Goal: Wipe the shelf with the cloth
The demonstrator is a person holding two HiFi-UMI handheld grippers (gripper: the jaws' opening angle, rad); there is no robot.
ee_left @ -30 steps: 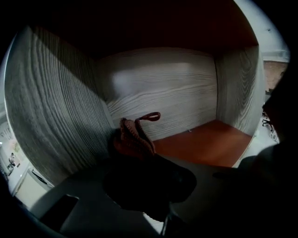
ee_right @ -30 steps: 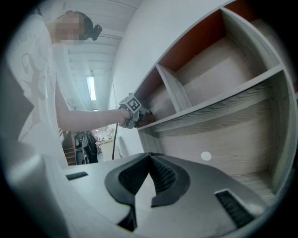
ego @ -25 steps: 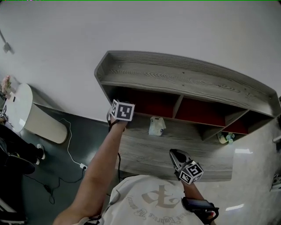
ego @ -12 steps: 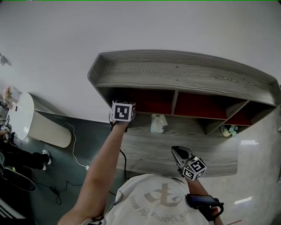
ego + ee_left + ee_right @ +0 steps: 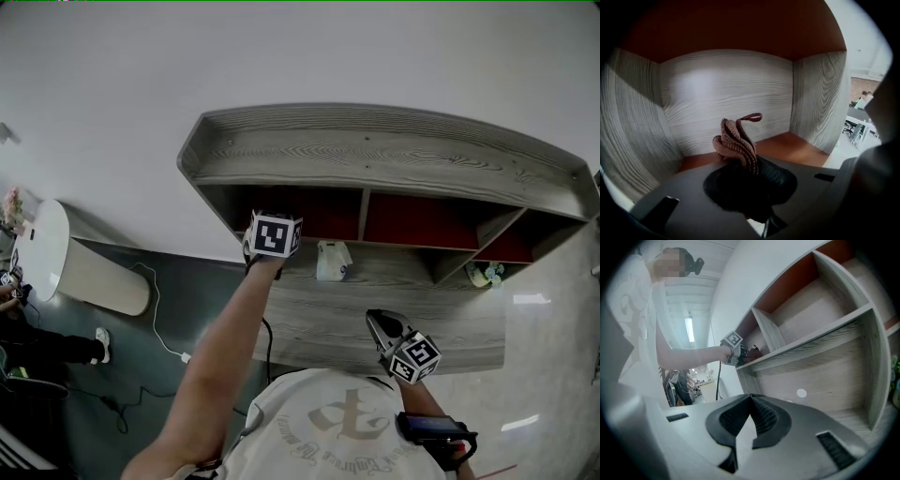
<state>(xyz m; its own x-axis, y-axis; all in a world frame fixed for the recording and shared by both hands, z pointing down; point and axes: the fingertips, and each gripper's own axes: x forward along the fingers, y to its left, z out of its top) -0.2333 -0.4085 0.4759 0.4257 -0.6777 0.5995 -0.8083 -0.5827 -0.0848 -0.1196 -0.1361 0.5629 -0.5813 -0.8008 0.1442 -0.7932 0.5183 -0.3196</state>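
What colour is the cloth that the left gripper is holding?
Reddish-brown, with a ribbed knit texture. The cloth shows best in the left gripper view.

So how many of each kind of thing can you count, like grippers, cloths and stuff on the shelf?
Grippers: 2 (left gripper, right gripper)
Cloths: 1 (brown cloth, pinched in the left gripper)
Shelf units: 1 (shelf)
Small things on the shelf: 2 (pale object, greenish object)
Total: 6
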